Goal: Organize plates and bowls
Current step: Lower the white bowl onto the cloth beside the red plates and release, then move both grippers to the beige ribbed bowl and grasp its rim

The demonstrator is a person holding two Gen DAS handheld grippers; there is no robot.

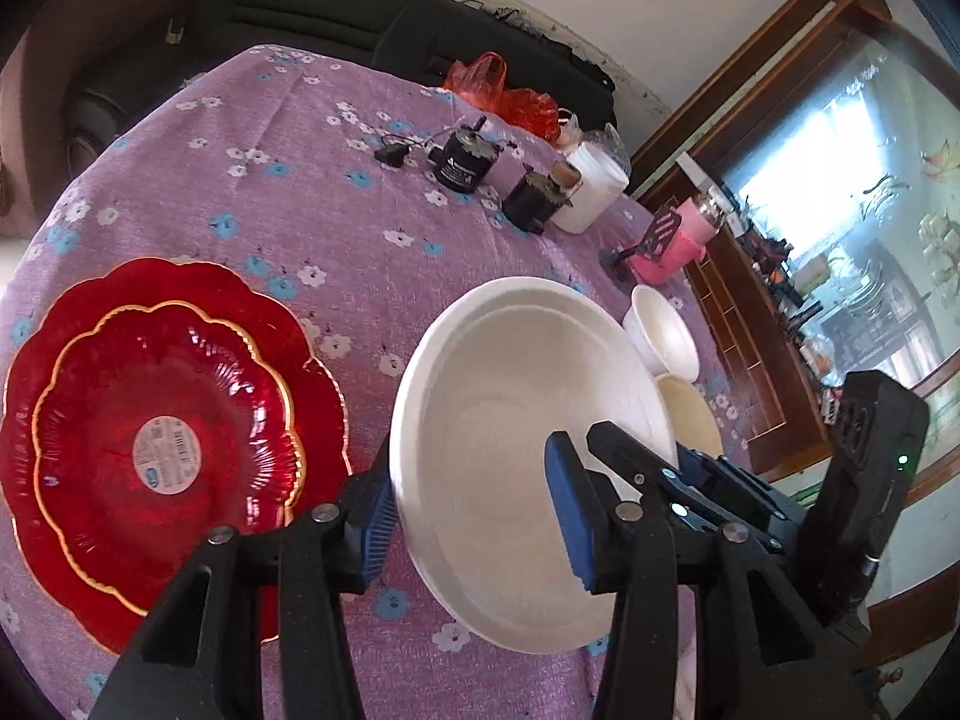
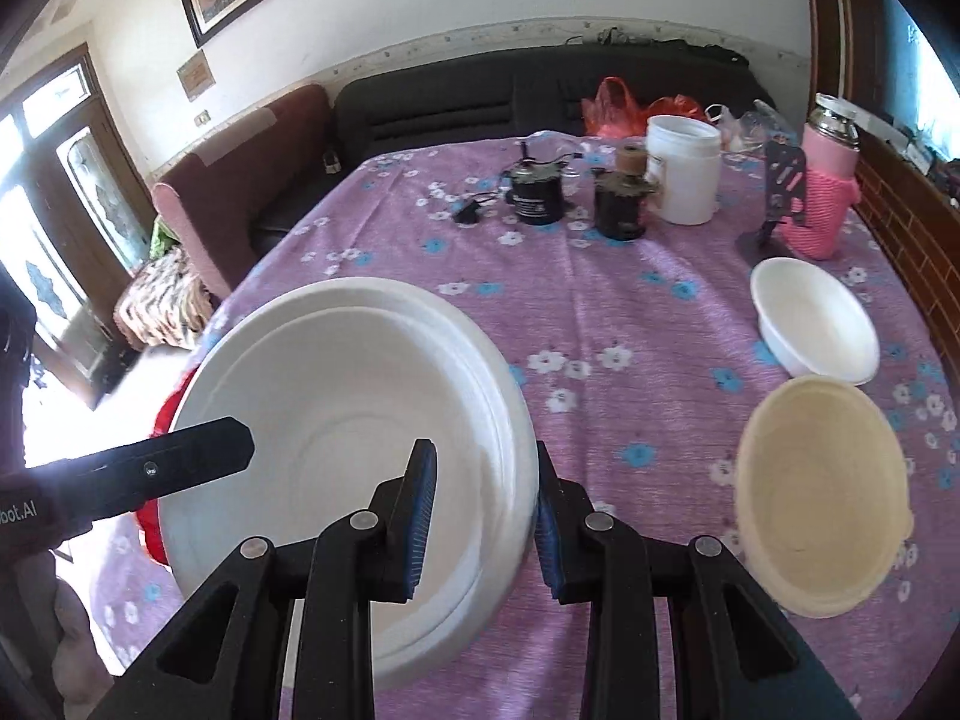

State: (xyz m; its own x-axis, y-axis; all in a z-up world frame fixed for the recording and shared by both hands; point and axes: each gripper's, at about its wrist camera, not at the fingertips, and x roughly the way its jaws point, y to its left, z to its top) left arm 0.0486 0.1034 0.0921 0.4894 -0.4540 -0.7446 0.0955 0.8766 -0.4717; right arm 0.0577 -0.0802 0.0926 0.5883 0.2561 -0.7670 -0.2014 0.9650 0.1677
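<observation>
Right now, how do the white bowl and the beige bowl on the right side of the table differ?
The white bowl is bright white; the beige bowl is cream-coloured. The white bowl sits farther back, near the pink knit-covered bottle; the beige bowl sits nearer the camera. In the right wrist view the beige bowl looks larger, though its nearness may account for that. Both are empty, upright on the purple tablecloth, and neither tool touches them.
</observation>
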